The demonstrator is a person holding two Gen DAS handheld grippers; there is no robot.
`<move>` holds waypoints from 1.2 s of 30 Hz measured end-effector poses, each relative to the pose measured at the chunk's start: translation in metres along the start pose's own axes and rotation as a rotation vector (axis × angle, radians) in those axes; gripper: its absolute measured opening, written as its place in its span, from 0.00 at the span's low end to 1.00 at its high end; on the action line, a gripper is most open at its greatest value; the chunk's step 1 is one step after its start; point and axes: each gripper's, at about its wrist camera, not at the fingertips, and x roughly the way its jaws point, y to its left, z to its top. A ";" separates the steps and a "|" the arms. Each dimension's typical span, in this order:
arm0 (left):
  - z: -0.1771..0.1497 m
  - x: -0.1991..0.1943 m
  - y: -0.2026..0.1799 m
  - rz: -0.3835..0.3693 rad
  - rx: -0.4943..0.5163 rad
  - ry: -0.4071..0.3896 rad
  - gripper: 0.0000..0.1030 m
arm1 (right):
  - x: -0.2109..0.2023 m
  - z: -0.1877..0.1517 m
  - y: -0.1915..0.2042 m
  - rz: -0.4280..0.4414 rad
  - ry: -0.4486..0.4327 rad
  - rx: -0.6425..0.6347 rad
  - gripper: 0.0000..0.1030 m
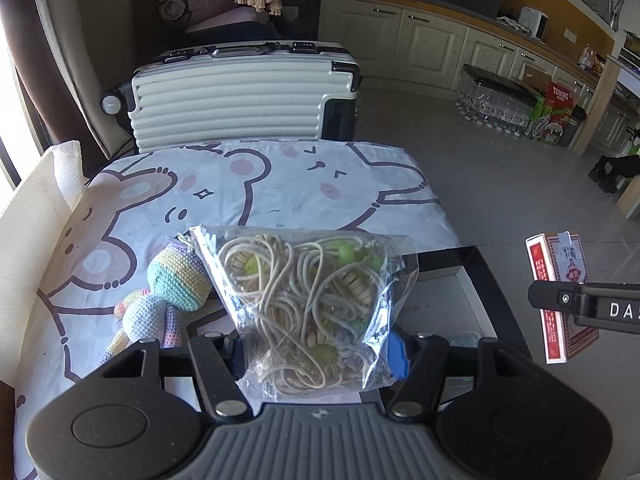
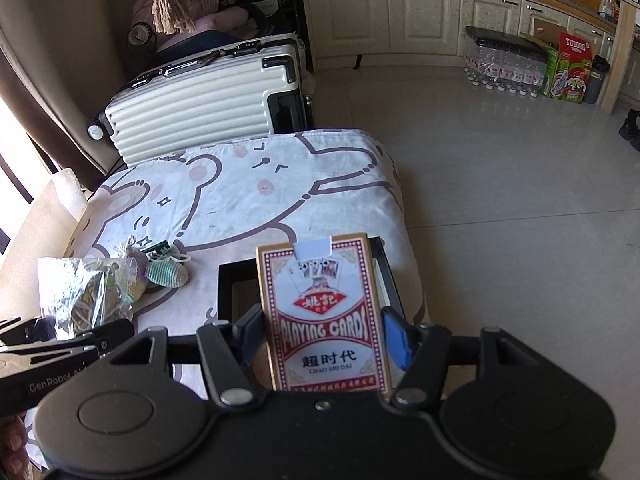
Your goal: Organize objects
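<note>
My left gripper (image 1: 316,344) is clenched on a clear plastic bag of cords and beads (image 1: 308,300), which stands up between its fingers above the cartoon-print tablecloth (image 1: 280,184). My right gripper (image 2: 320,344) grasps a box of playing cards (image 2: 326,316), long axis upright. The black tray (image 2: 230,280) lies just beyond and below the cards, on the table's near right corner, so my right hand looks nearer to it. The crocheted rainbow toy (image 1: 168,292) rests left of the bag.

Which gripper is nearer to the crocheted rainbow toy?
Left. The left gripper, holding the bag of cords, sits just beside the crocheted rainbow toy; the right gripper, holding the playing cards, is farther off.
</note>
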 end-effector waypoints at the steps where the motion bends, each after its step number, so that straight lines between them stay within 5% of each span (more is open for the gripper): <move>1: 0.001 0.001 -0.001 -0.006 -0.006 -0.002 0.61 | 0.000 0.000 -0.001 0.001 -0.004 0.006 0.60; 24: 0.016 0.073 -0.049 -0.121 -0.074 0.064 0.61 | 0.047 0.005 -0.035 0.032 -0.001 0.078 0.60; 36: 0.018 0.146 -0.052 -0.107 -0.147 0.202 0.61 | 0.096 0.012 -0.045 0.017 0.045 0.100 0.60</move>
